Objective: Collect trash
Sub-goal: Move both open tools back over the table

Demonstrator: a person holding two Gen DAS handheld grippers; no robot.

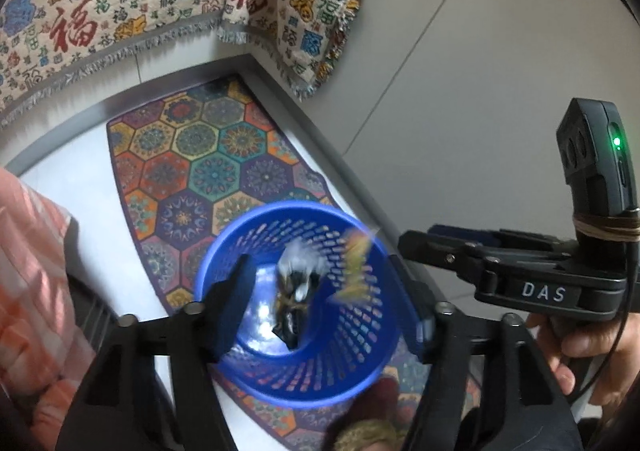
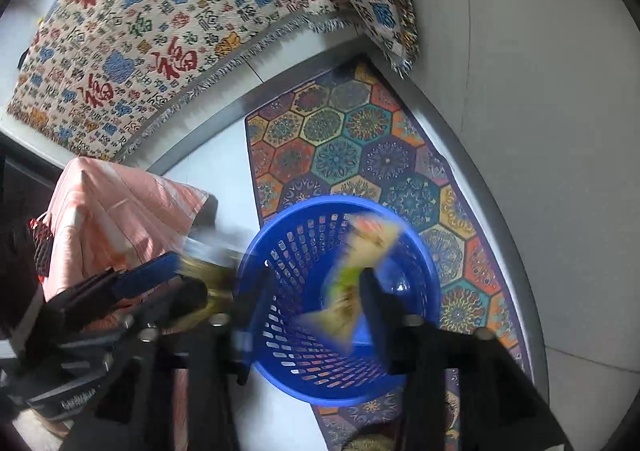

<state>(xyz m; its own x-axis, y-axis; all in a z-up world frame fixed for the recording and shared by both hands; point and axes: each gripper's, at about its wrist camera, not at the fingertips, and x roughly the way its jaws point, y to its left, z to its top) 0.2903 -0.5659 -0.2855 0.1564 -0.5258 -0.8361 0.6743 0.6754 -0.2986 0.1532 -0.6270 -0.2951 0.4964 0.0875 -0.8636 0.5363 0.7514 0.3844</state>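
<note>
My two claws hang over the blue basket (image 1: pixel 292 383), whose mouth is open wide. Inside, a black wrapper (image 1: pixel 294 303) and a yellow wrapper (image 2: pixel 352 283) fill part of it. The wall (image 1: pixel 480 91) is near one side. An orange cloth (image 2: pixel 116 219) crowds the other side.

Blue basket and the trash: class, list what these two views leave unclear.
- Yellow wrapper: motion-blurred in both wrist views, print unreadable.
- Dark wrapper: blurred in the left view; unseen in the right.
- Blue basket: near rim covered by the left tool.
</note>
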